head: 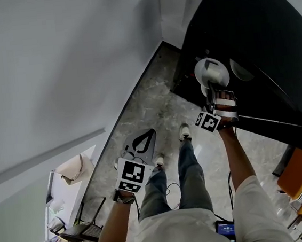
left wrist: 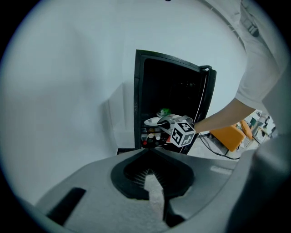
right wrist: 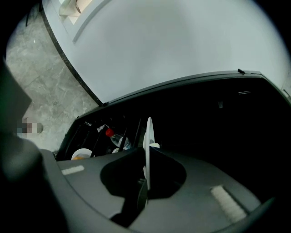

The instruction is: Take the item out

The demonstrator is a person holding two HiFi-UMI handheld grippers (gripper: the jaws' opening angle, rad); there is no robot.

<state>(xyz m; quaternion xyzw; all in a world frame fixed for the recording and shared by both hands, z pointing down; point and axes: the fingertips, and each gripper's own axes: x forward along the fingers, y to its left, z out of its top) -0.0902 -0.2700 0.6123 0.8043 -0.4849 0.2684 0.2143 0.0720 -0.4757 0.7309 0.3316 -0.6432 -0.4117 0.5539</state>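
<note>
Presently the right gripper (head: 211,91) is pressed together on the rim of a white plate (head: 212,71), at the open front of a black cabinet (head: 260,36). The right gripper view shows the plate edge-on and upright, pinched between the jaws, at the cabinet's mouth.

The left gripper (head: 151,131) hangs low at the person's left side over the grey stone floor (head: 155,106). Its tips are together, with nothing between them.

Markings: black-and-white square patterns on the left cube (head: 132,174) and the right cube (head: 208,121). The bottle (right wrist: 116,138) has a label too small to read.

View differences:
- Only the right gripper view looks inside the cabinet. It shows the clear bottle with a red cap, and a white cup (right wrist: 82,154) holding something orange.
- Only the left gripper view shows the cabinet whole, standing against a pale wall (left wrist: 68,91). A row of small jars (left wrist: 152,135) sits just below the plate, and a green thing (left wrist: 164,111) lies above it.
- The head view shows both arms at once, and an orange chair (head: 301,169) to the right.
</note>
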